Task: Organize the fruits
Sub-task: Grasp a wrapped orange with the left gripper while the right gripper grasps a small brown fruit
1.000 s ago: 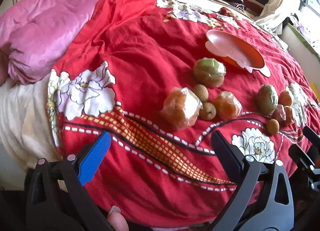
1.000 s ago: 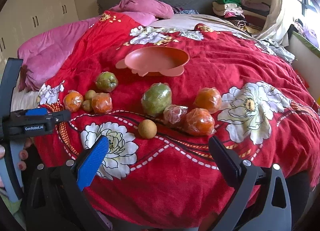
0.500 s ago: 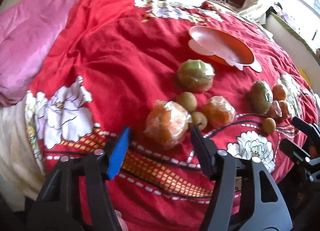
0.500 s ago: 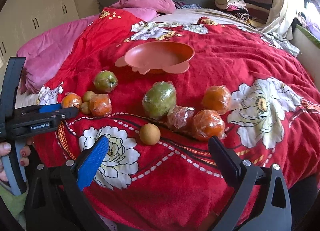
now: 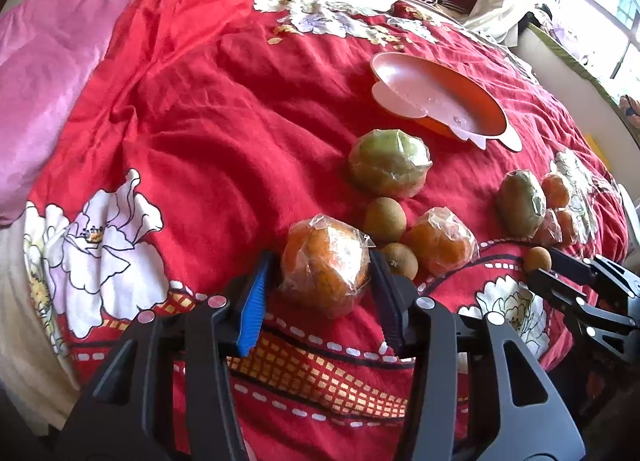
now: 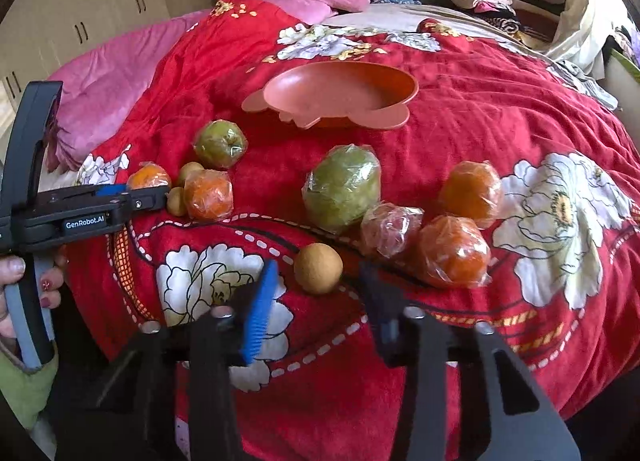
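As both sets of jaws draw in, we go after two fruits at once on the red bedspread (image 5: 192, 149).

A second ago both grippers stood wide and short of the fruit. Now our left gripper (image 5: 320, 281) is closing on the wrapped orange (image 5: 324, 265) near the bedspread's front edge, fingers narrow and hugging its film. Our right gripper (image 6: 316, 293) is closing around the small brown fruit (image 6: 318, 268), pads just short of it. The pink dish (image 6: 340, 97), mid-bed, likely awaits both.
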Available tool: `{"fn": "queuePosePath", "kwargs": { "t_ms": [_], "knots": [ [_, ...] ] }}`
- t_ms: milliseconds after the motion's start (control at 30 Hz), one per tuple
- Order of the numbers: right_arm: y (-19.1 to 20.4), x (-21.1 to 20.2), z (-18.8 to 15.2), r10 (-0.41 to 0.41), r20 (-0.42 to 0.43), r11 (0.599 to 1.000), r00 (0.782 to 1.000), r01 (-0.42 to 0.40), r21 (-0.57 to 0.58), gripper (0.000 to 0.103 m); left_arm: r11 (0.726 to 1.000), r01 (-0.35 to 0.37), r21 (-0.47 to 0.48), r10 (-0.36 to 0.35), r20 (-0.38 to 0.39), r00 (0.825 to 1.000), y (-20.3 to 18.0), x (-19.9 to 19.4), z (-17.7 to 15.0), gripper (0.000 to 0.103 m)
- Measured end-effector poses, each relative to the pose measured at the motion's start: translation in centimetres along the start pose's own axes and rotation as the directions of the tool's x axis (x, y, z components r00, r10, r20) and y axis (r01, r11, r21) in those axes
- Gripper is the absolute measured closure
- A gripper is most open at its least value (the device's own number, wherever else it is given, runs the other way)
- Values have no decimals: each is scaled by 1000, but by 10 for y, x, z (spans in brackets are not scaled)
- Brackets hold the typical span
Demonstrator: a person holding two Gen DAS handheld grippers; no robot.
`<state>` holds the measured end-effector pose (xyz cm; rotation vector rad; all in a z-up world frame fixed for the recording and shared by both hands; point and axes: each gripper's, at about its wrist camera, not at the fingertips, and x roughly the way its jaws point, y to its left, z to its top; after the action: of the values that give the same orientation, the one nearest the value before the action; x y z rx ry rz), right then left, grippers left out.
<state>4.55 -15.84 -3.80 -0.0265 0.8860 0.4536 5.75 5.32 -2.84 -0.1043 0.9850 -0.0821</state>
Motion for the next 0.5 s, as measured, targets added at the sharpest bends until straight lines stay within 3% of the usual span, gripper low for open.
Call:
{"fn": "queuePosePath", "kwargs": {
  "t_ms": [100, 500],
  "knots": [
    [2, 5, 1, 12, -6, 1000, 1000, -12, -20, 79, 1000, 16, -11, -16, 0, 1000, 3, 2, 2, 65],
    [0, 0, 7, 33, 28, 999, 999, -32, -38, 79, 997, 60, -45, -60, 1, 998, 11, 1, 10, 70]
  ]
}}
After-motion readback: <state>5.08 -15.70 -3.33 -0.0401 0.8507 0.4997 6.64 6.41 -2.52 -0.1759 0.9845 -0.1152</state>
